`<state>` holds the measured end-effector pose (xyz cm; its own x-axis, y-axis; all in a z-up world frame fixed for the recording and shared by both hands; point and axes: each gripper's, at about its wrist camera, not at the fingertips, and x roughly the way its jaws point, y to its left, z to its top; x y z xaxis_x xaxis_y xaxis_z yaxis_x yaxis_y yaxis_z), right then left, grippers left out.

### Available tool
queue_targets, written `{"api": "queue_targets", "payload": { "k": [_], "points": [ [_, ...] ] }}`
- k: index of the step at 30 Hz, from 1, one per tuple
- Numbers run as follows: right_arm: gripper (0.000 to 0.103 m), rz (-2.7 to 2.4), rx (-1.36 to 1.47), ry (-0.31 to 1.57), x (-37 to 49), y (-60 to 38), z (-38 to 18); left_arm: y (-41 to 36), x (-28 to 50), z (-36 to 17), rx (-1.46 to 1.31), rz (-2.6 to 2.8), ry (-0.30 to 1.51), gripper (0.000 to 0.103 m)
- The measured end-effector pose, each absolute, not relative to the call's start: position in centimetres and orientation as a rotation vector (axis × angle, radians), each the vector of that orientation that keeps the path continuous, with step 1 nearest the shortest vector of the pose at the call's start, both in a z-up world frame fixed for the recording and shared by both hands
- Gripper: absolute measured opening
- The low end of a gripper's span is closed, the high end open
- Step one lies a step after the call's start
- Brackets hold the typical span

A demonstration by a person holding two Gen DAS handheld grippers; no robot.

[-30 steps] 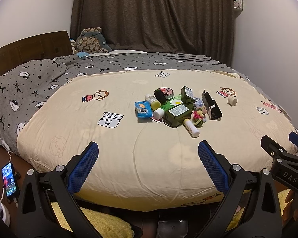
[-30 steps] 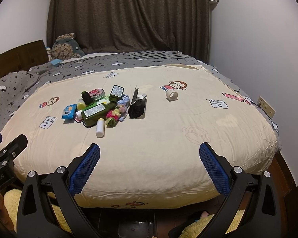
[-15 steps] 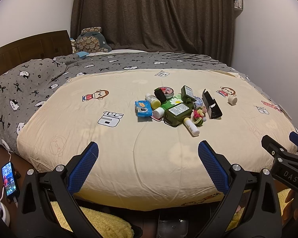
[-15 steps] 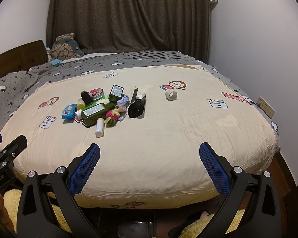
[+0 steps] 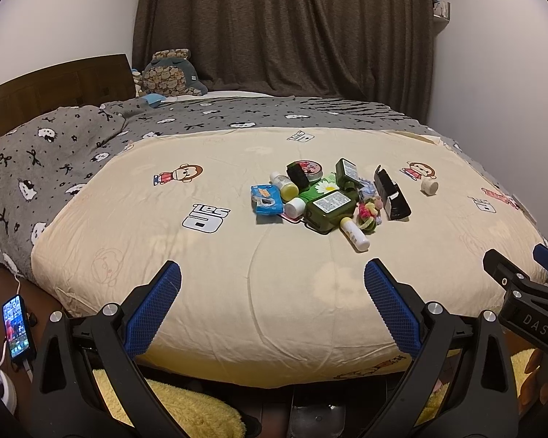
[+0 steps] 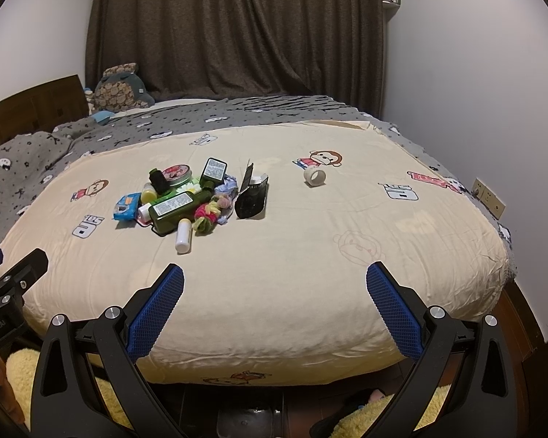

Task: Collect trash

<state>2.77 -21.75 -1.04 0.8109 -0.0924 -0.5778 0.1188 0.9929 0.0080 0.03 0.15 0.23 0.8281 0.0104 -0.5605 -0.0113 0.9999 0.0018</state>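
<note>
Mid-bed, on the cream quilt [image 5: 219, 292]: trash pile [image 5: 321, 197], well ahead of both tools. Left gripper [image 5: 273, 284] and right gripper [image 6: 275, 286] gape wide, empty. Likely light; bottles smooth, rollable. Take the white tube [image 6: 183, 235] across its middle.

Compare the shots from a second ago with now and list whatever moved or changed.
Almost nothing visibly changed. Both the left gripper and right gripper remain open and empty at the near edge of the bed. The trash pile and tape roll lie untouched.
</note>
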Motion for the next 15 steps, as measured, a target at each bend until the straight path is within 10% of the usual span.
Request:
{"api": "queue_targets", "payload": {
  "k": [15],
  "points": [
    [0.1,-0.108,0.02,0.572,6.1,-22.1,-3.1,0.5,3.0,-1.4,0.021,0.028,0.53,0.095]
  ]
}}
